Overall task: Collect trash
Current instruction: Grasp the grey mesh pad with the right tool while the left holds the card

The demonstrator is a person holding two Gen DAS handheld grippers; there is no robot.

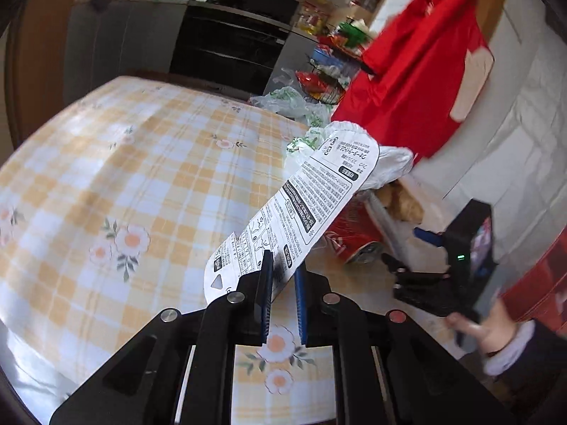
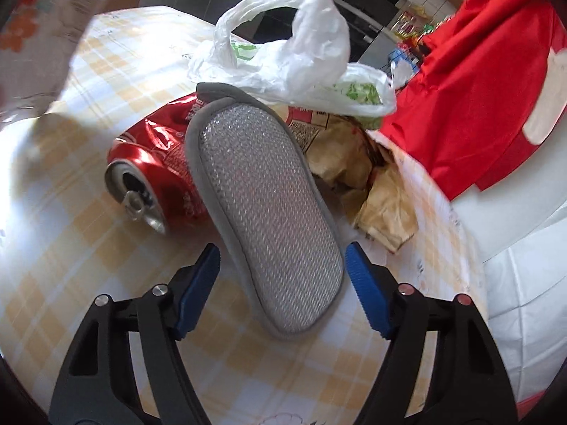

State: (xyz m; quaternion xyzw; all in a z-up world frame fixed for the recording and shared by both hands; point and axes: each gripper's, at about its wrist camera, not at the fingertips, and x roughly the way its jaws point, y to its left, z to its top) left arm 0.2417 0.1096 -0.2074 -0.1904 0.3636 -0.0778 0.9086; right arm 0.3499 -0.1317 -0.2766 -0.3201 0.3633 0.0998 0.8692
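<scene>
My left gripper (image 1: 283,265) is shut on a white printed package card (image 1: 301,209) and holds it above the checked tablecloth (image 1: 124,177). My right gripper (image 2: 283,265) is open, its blue pads on either side of a grey oval sponge pad (image 2: 265,219) that lies on the table. A crushed red soda can (image 2: 156,163) lies just left of the sponge and also shows in the left wrist view (image 1: 351,237). A white plastic bag (image 2: 283,49) and crumpled brown paper (image 2: 372,177) lie behind the sponge. The right gripper shows in the left wrist view (image 1: 418,276).
A red bag (image 2: 478,88) hangs at the right, by a white tiled wall (image 1: 524,141). A wire rack with packets (image 1: 329,63) and dark kitchen cabinets (image 1: 230,46) stand beyond the table. The table's right edge runs close to the trash.
</scene>
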